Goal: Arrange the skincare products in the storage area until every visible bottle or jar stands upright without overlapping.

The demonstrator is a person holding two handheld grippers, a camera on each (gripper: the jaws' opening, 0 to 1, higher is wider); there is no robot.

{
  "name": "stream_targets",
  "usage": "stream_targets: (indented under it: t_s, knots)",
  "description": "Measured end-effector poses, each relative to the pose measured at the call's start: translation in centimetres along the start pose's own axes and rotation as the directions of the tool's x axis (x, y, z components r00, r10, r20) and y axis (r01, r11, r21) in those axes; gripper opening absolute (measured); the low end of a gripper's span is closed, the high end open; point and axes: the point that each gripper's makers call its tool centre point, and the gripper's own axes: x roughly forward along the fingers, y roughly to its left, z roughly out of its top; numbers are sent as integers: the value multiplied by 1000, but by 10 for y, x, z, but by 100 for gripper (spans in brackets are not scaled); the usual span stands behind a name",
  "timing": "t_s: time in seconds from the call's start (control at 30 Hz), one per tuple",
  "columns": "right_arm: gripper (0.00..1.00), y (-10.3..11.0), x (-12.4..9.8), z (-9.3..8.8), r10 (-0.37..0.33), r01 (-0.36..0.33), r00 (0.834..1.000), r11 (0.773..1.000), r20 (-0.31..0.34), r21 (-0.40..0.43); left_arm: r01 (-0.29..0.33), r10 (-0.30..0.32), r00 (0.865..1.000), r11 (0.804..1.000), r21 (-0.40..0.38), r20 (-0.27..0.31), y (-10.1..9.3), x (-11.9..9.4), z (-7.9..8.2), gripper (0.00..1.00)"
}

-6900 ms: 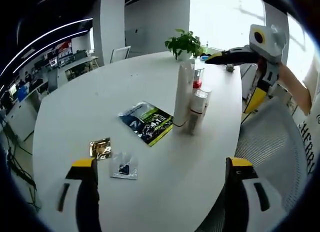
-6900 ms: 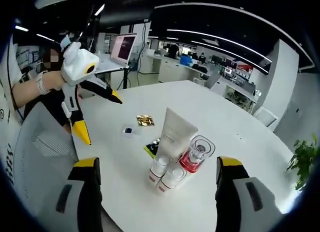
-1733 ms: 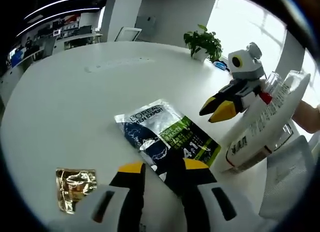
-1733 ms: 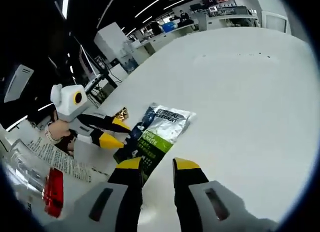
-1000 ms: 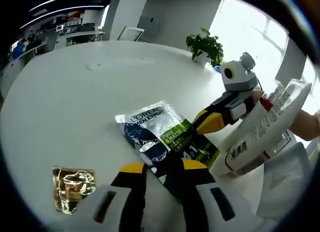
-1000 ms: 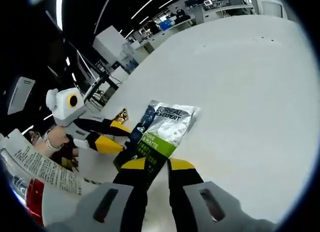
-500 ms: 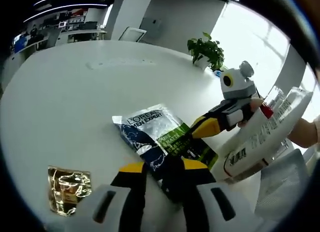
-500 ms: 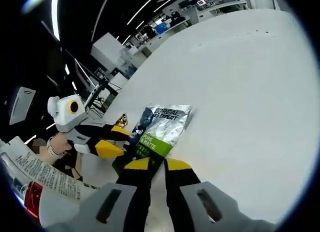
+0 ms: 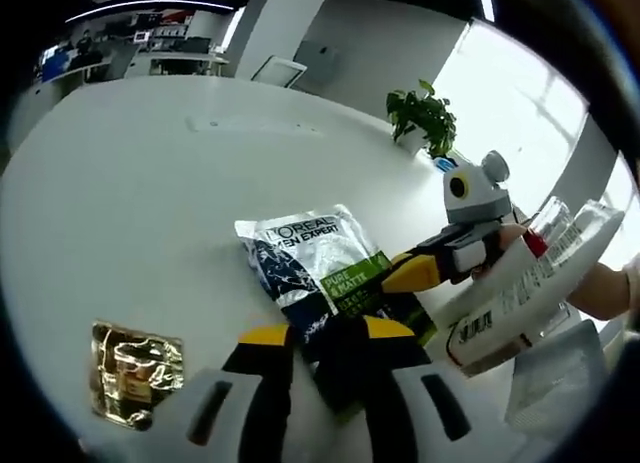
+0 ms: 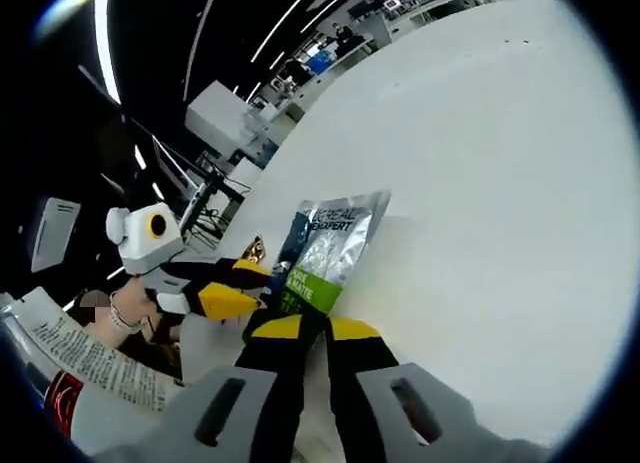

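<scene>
A silver, blue and green L'Oreal sachet packet (image 9: 318, 265) is held between both grippers, its far end tilted a little above the white table (image 9: 130, 173). My left gripper (image 9: 332, 335) is shut on the packet's near dark corner. My right gripper (image 10: 314, 330) is shut on the packet (image 10: 325, 245) at its green end; it reaches in from the right in the left gripper view (image 9: 412, 272). A white tube (image 9: 520, 293) and red-capped bottles (image 9: 537, 237) stand close on the right. The left gripper (image 10: 240, 283) shows at the left of the right gripper view.
A gold foil sachet (image 9: 135, 368) lies on the table near my left jaw, also visible as the gold sachet (image 10: 252, 248). A potted plant (image 9: 425, 108) stands at the table's far edge. A person's hand (image 10: 115, 308) holds the left gripper. Desks fill the room behind.
The right gripper has come onto the packet and shut on its green end. The packet has turned and its far end has risen off the table.
</scene>
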Motion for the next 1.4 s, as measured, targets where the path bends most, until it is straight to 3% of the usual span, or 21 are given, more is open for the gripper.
stream_targets:
  t_s: [0.23, 0.47, 0.8, 1.1, 1.2, 1.4]
  knots:
    - [6, 4, 4, -1, 8, -8, 1000, 1000, -1, -8, -10, 11, 1000, 1000, -19, 24, 4, -6, 4, 23]
    - [3, 15, -2, 12, 47, -46, 997, 999, 56, -19, 15, -9, 997, 997, -71, 82, 9, -13, 16, 19]
    - [1, 31, -8, 33, 63, -54, 992, 995, 112, -80, 6, 0, 990, 999, -41, 142, 3, -24, 34, 19]
    - [1, 45, -16, 48, 56, -33, 990, 984, 131, -173, 13, -8, 983, 1000, -28, 182, 0, -36, 49, 19]
    - [1, 52, -20, 56, 56, -24, 988, 977, 146, -214, 13, -9, 979, 1000, -18, 206, -8, -42, 57, 20]
    - [1, 61, -28, 74, 35, 22, 983, 952, 180, -307, 12, -14, 970, 1000, 11, 243, -3, -52, 76, 19]
